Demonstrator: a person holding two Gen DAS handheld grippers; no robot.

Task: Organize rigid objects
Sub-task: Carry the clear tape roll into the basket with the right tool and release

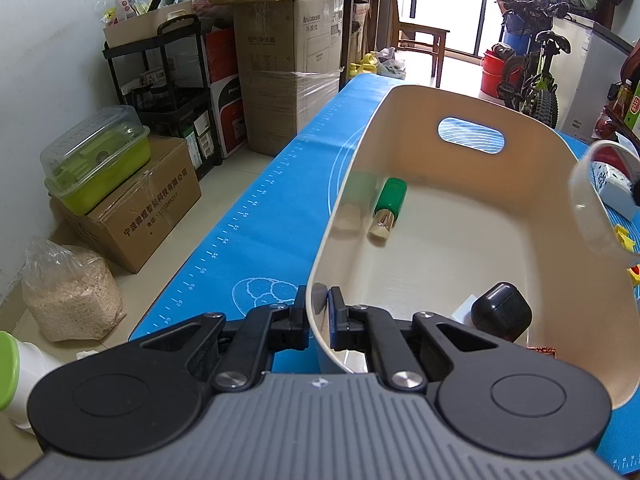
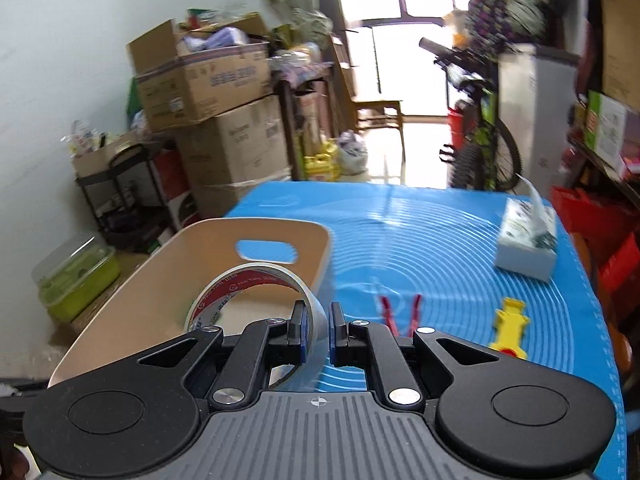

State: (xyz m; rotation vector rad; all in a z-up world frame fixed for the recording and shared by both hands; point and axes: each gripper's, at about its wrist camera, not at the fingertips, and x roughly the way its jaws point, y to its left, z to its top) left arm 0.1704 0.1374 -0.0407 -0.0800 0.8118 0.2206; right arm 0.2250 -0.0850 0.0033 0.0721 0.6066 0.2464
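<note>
Beige bin (image 1: 344, 184) rim pinched by left claw (image 1: 319, 316); right claw (image 2: 318, 330) grasping tape roll (image 2: 224, 292) above bin.

daylight blows out the far window (image 1: 448, 4); right view motion-blurred, fisheye edges bent

Blue silicone mat (image 2: 440, 240) with printed white concentric rings and a ruler scale along the left edge, covering the work surface. Resting directly on it: beige oval basket (image 2: 316, 240) with handle cutout, at left; white tissue box (image 2: 526, 246) near the far right edge; red clip (image 2: 400, 312) just right of the basket; yellow clip (image 2: 510, 328) beside the red one, apart from it.
</note>
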